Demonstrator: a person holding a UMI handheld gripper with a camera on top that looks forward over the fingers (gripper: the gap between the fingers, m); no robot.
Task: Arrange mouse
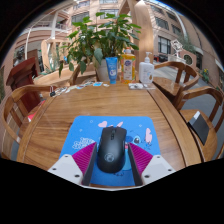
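Observation:
A black computer mouse [111, 148] lies lengthwise between my fingers, over a blue mouse pad [88, 130] with cartoon prints on the wooden table [100, 100]. My gripper [112, 150] is shut on the mouse: the pink pads [88, 158] press its left and right sides at its rear half. The front of the mouse reaches past the fingertips. Its underside is hidden, so I cannot tell whether it rests on the pad or hangs just above it.
Beyond the pad, at the table's far edge, stand a leafy potted plant [95, 40], a blue carton [112, 68], an orange carton [127, 68] and a white bottle [147, 70]. Wooden chairs [25, 95] surround the table. A dark tablet-like thing [198, 127] lies off to the right.

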